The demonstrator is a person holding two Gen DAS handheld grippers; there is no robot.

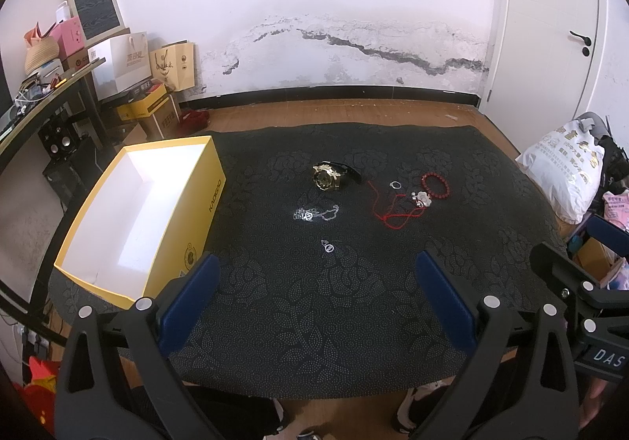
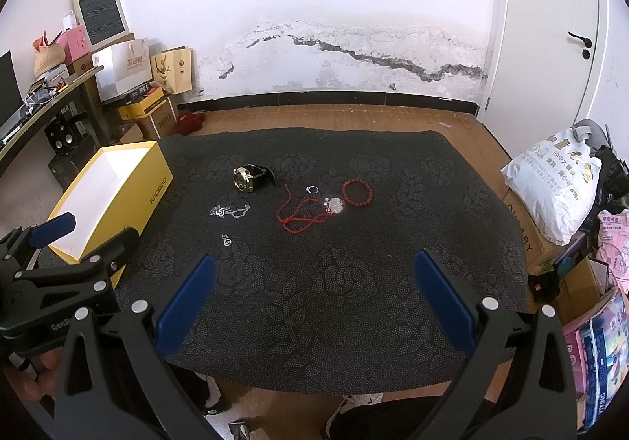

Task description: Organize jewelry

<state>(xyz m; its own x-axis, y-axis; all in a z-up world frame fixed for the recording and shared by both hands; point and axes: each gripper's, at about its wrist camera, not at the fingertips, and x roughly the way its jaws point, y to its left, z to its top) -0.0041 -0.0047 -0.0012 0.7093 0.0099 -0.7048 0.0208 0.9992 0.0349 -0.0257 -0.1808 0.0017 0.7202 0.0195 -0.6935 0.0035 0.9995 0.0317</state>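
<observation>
An open yellow box with a white inside stands at the table's left. On the black patterned cloth lie a gold watch, a silver chain necklace, a small silver earring pair, a silver ring, a red cord necklace with a silver pendant and a red bead bracelet. My left gripper and right gripper are both open and empty, hovering near the table's front edge.
Bags and boxes are stacked at the back left by a desk. A white bag and cartons sit to the right. A white door is at the back right. Wooden floor lies beyond the table.
</observation>
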